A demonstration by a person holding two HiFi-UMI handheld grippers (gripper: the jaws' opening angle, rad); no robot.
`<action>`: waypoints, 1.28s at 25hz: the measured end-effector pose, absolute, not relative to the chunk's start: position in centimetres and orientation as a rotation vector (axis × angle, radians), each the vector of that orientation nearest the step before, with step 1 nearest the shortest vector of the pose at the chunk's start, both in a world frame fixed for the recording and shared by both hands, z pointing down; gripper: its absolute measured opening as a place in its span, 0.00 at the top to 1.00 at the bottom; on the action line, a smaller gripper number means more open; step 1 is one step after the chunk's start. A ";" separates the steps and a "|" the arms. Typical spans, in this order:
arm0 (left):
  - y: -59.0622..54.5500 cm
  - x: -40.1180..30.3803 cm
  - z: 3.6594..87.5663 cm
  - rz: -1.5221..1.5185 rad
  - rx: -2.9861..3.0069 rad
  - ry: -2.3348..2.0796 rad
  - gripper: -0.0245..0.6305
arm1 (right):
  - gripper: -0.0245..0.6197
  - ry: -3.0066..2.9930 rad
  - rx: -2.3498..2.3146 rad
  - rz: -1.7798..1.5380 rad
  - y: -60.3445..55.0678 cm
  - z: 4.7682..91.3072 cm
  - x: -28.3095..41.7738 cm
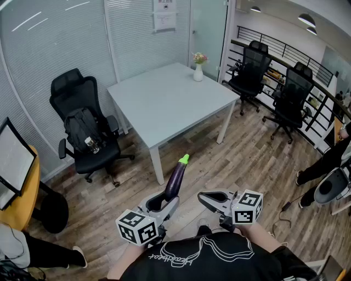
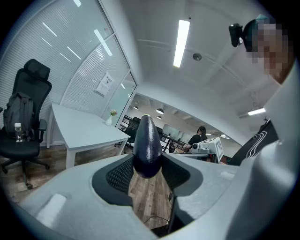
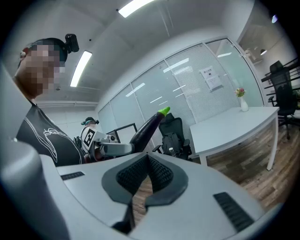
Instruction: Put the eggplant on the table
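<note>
My left gripper (image 1: 166, 200) is clamped on the eggplant (image 1: 176, 176), the ribbed pads pressing on its blunt dark end. The rest of the fruit sticks out forward and a little upward, with the bright green cap leading toward the white table (image 1: 164, 104). The eggplant is in the air over the wood floor, short of the table's near corner, not yet set down. My right gripper (image 1: 205, 198) rides beside it with its jaws together and nothing between them. The skin looks glossy and smooth, so I expect it to be slippery. The vivid cap makes me suspect a light, stiff replica, though I can't confirm that. Because I hold it by one end, the long body could swing or slide out if I tip it. A grip nearer the thick middle would be steadier. I would lay it on its side on the bare tabletop, well away from the small vase of flowers (image 1: 198, 71) at the far edge. As for writing, a printed sheet (image 1: 164, 15) hangs on the glass wall, but its text is too small to read. The marker cubes carry only black-and-white squares, and I can't make out the white script on the dark shirt.
</note>
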State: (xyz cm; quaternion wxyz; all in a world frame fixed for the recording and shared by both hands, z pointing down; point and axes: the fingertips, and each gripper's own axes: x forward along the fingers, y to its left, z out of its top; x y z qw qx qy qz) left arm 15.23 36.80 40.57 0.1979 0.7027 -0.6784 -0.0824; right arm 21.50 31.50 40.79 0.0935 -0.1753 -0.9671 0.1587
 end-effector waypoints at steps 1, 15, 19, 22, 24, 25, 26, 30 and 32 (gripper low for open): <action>36.8 15.4 40.7 -0.230 1.967 -1.898 0.67 | 0.95 -2.866 -0.517 0.468 31.6 40.9 21.7; 33.1 15.4 41.6 -0.199 1.970 -1.869 0.67 | 0.95 -2.879 -0.452 0.565 27.7 42.3 21.7; 31.1 14.3 42.1 -0.188 1.960 -1.867 0.67 | 0.95 -2.882 -0.464 0.593 25.6 42.7 20.4; 29.1 13.3 42.4 -0.177 1.942 -1.873 0.67 | 0.95 -2.880 -0.482 0.611 23.5 42.9 19.3; 27.6 12.3 42.3 -0.173 1.928 -1.882 0.67 | 0.95 -2.880 -0.490 0.627 21.7 42.8 18.3; 26.7 11.8 42.4 -0.172 1.920 -1.886 0.67 | 0.95 -2.880 -0.494 0.636 20.7 42.8 17.7; 25.9 11.2 42.4 -0.171 1.911 -1.891 0.67 | 0.95 -2.880 -0.501 0.647 19.6 42.8 17.1; 21.8 8.8 42.8 -0.168 1.879 -1.898 0.67 | 0.95 -2.880 -0.536 0.689 15.3 42.9 14.5; 19.6 7.5 42.9 -0.166 1.870 -1.894 0.67 | 0.95 -2.875 -0.546 0.699 13.2 42.8 12.9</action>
